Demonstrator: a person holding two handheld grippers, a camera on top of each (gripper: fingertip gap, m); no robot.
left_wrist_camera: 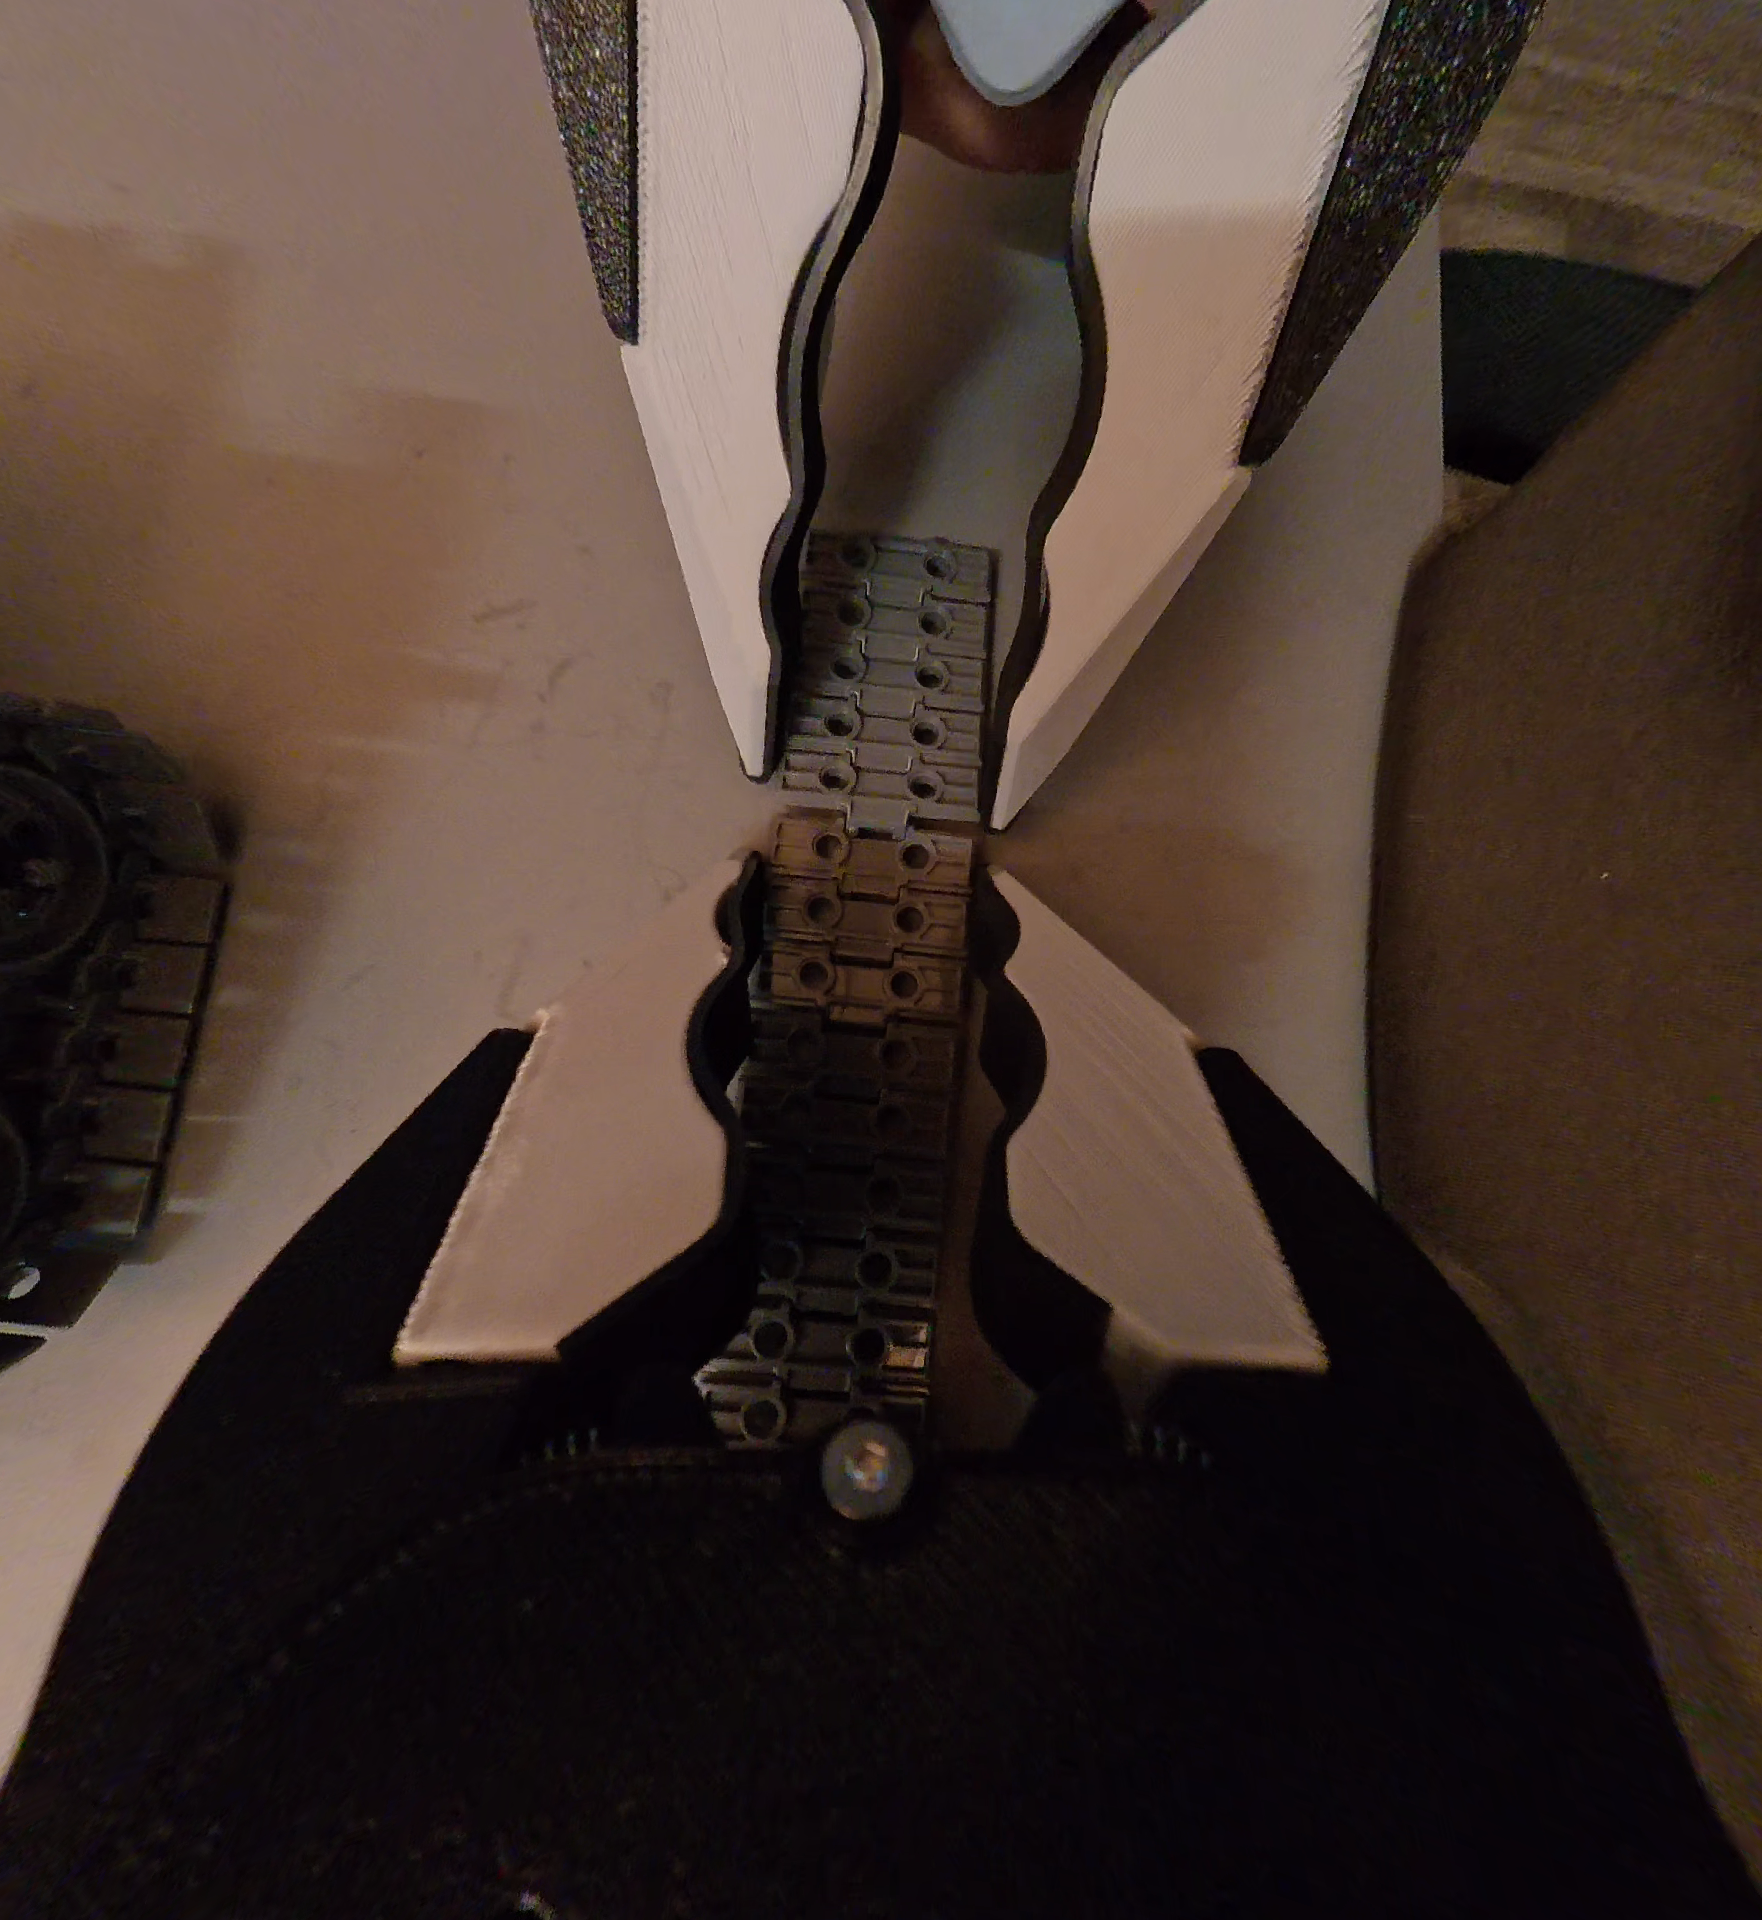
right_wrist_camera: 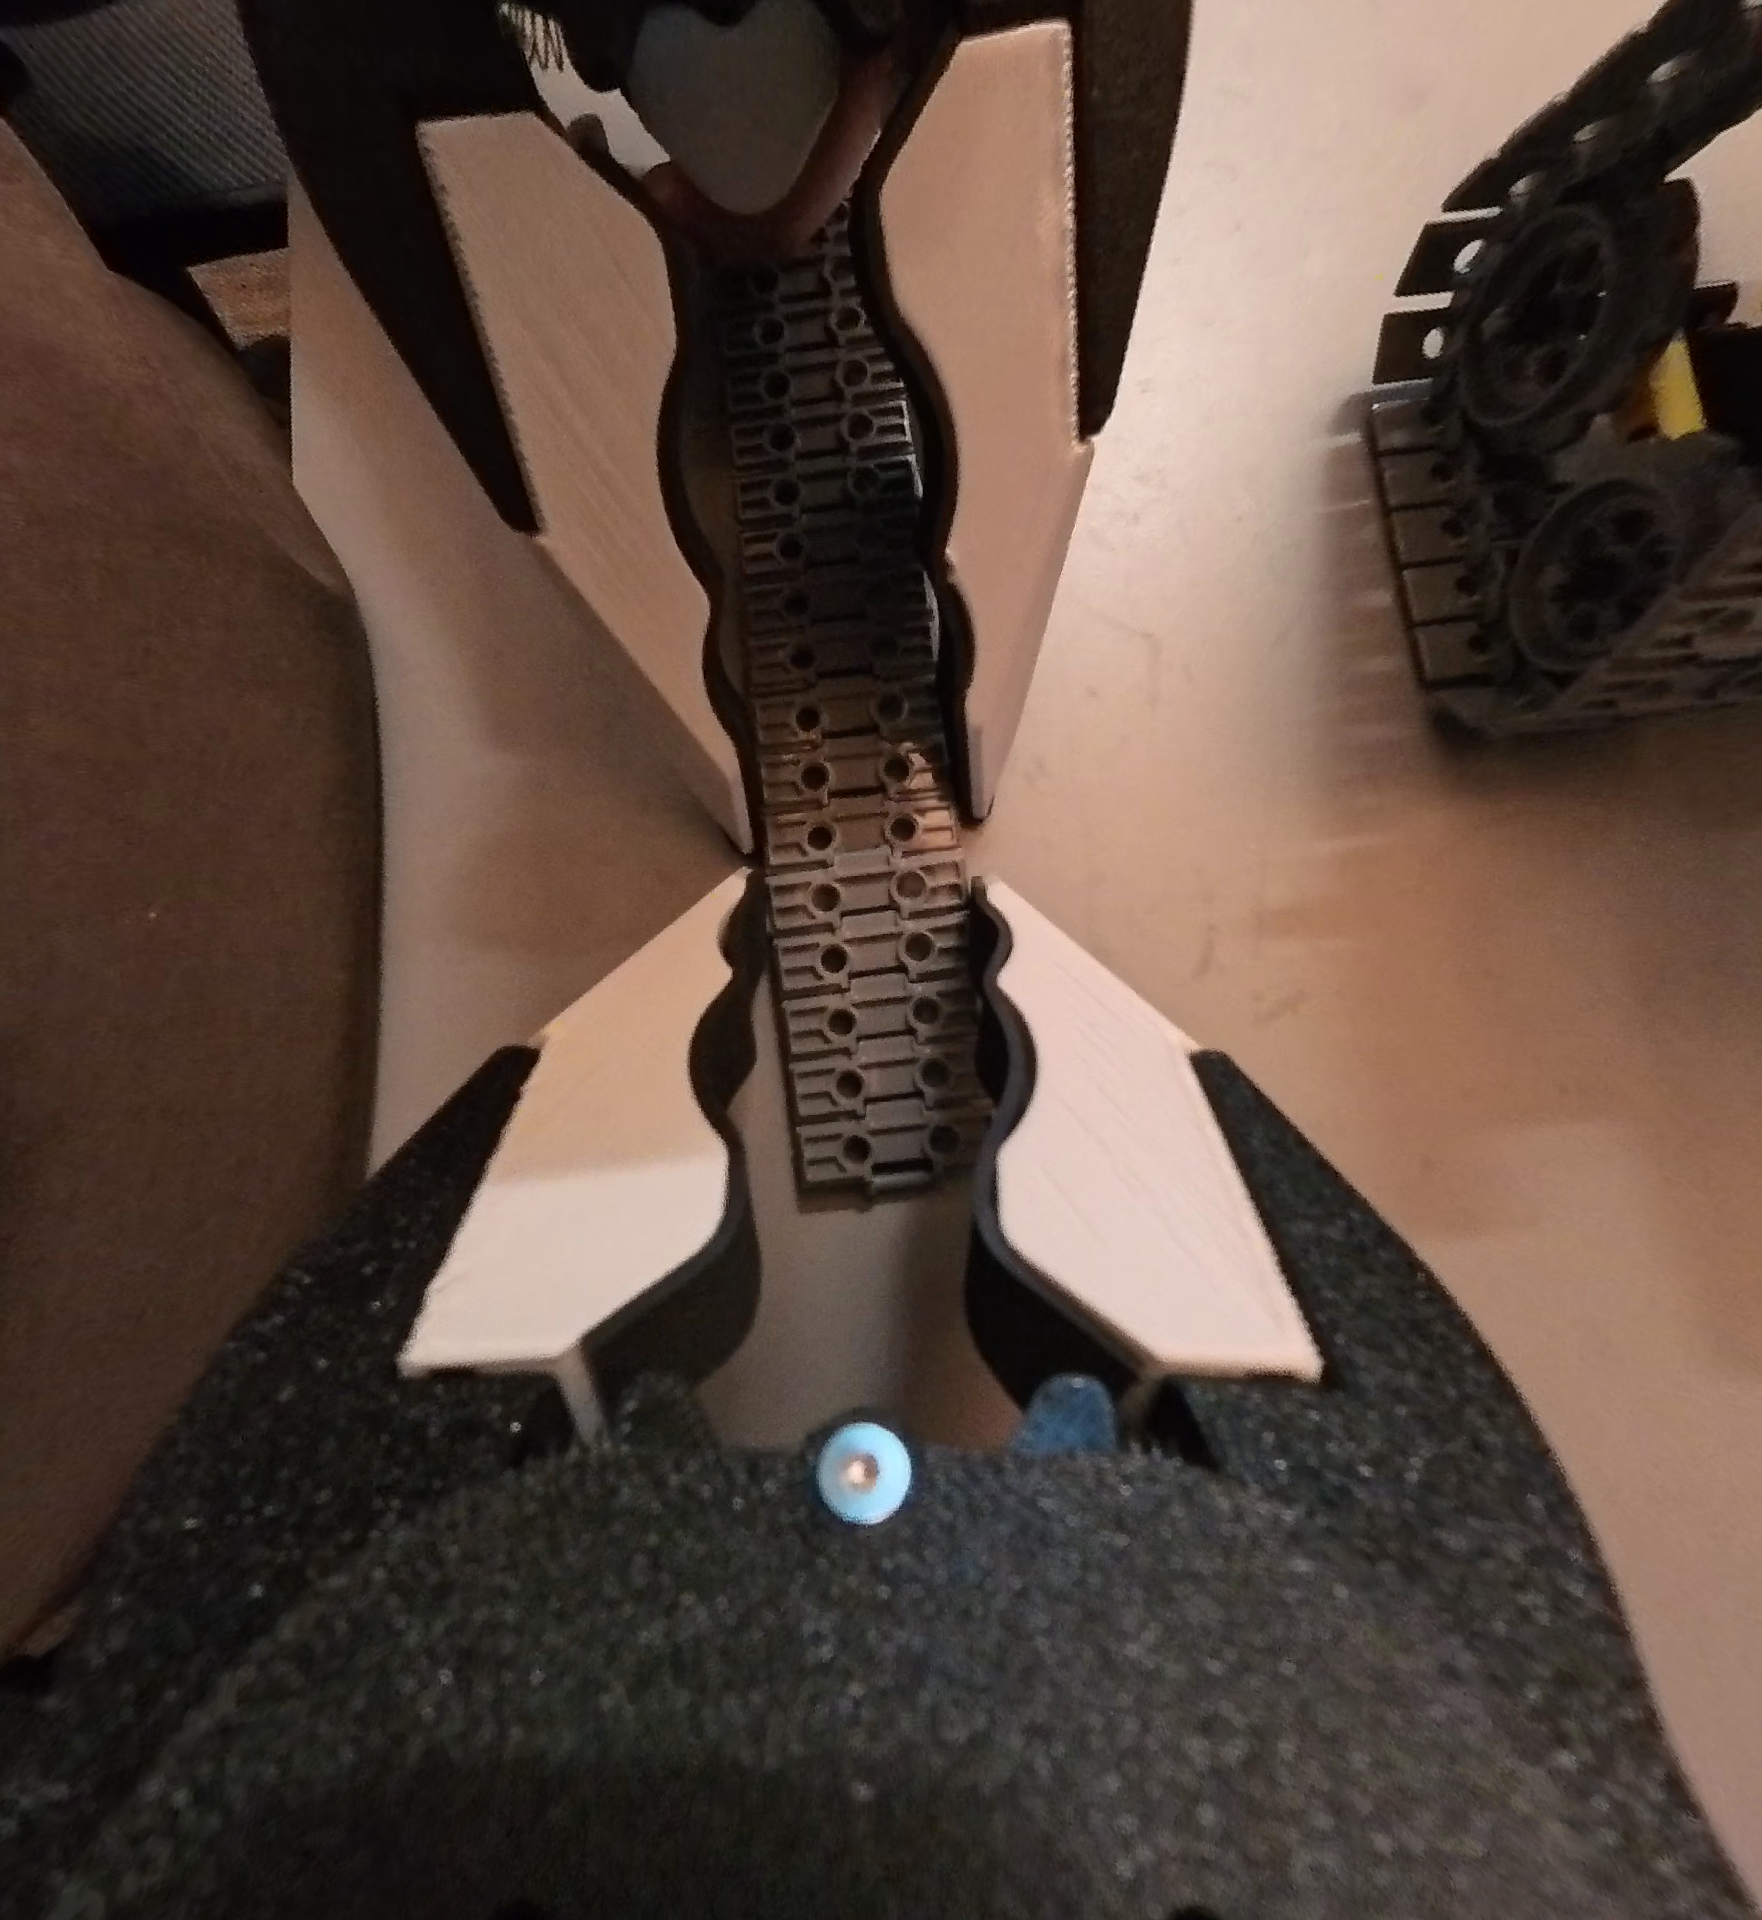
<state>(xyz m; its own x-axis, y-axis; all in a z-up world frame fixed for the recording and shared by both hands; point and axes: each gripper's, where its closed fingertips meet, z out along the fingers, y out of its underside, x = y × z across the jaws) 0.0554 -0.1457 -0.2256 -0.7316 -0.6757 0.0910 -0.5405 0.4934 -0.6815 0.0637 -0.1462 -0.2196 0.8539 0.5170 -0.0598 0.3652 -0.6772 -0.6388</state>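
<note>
grey track strip (left_wrist_camera: 872,935) spans tip to tip, clamped by left hand-held gripper (left_wrist_camera: 872,862) and right hand-held gripper (right_wrist_camera: 861,888).

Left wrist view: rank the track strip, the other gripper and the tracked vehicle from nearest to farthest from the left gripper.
1. Track strip: between the left gripper's jaws.
2. Right gripper: straight ahead, tip to tip, on the same strip.
3. Tracked vehicle: far left on the table.

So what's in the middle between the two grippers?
A grey track strip of linked plastic pieces bridges the left gripper and right gripper. Both grippers pinch it, tips almost meeting, as both wrist views show.
</note>
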